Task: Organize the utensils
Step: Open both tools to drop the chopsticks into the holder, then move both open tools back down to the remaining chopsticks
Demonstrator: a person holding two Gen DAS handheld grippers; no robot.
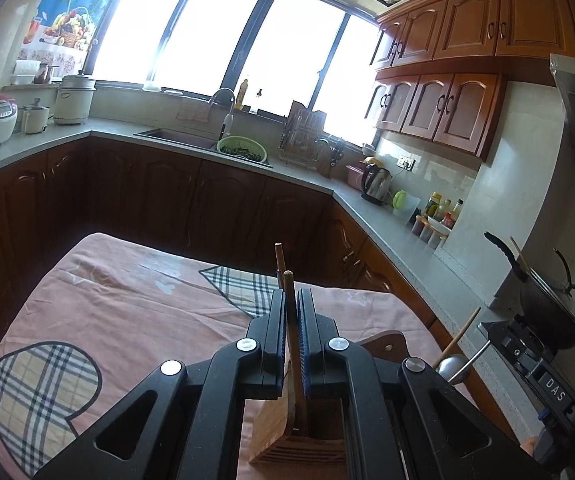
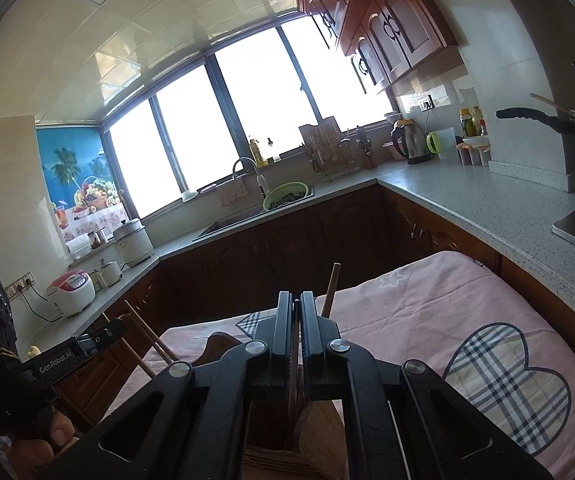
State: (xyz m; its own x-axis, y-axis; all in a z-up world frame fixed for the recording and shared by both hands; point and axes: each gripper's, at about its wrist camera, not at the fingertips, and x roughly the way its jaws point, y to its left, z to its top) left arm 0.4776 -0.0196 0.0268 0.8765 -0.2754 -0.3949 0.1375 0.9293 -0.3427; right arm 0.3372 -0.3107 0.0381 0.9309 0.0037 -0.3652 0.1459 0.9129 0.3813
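While its lower end stands in the wooden utensil holder [image 1: 299, 436] near the table's right edge, a brown chopstick [image 1: 292, 320] is pinched in the nearly closed left gripper [image 1: 291, 320]. The right gripper [image 2: 296, 328] is likewise almost closed on a thin stick [image 2: 294, 360] above the holder. A metal ladle [image 1: 453, 366] leans beside it on the pink tablecloth [image 1: 127, 304].

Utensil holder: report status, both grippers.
Left gripper shut on chopsticks above wooden utensil holder. Right gripper shut on wooden stick, over the holder. Nothing blocking.
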